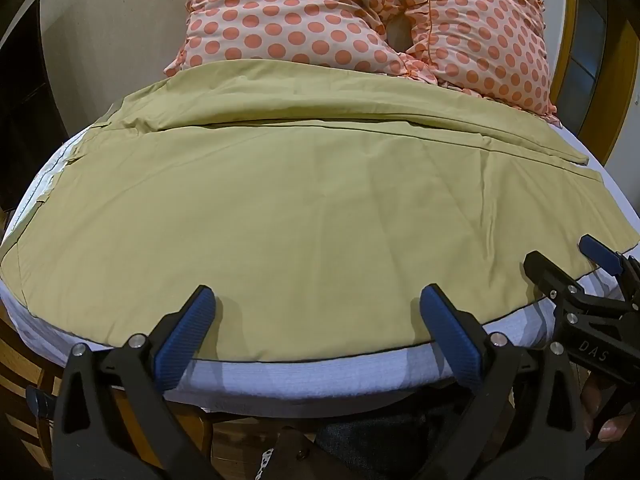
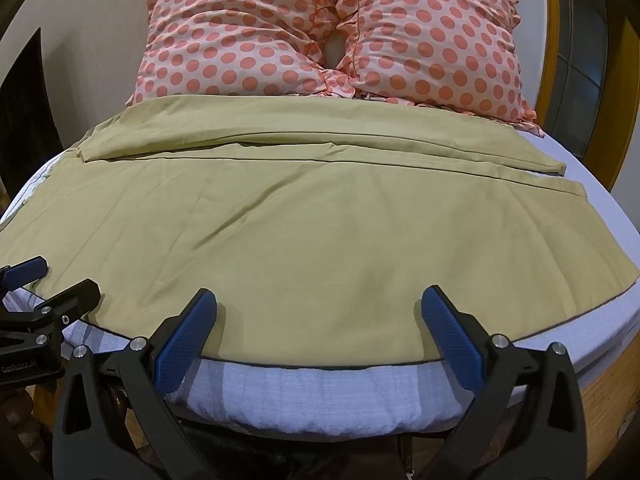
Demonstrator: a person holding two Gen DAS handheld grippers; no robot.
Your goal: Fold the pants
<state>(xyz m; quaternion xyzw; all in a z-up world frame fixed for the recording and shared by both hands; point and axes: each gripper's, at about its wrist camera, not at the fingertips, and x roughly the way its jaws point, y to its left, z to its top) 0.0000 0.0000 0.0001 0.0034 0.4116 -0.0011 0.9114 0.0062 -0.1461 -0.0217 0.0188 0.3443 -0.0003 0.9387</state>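
Pants [image 1: 304, 208]: olive, lay flat across the bed [image 1: 304, 376], far edge against two polka-dot pillows [image 1: 288, 20] | Left tool [image 1: 316, 300]: fingers spread, holding nothing, at pants' near edge | Right tool [image 2: 319, 300]: likewise spread and empty, beside it.

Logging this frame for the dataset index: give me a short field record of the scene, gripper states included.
garment: olive pants spread flat across the bed, legs lying side by side
surface: white mattress cover
behind: two polka-dot pillows at the far edge of the pants
left gripper: fingers open, at the near hem, holding nothing
right gripper: fingers open, at the near hem, holding nothing
fold state: no cross fold yet
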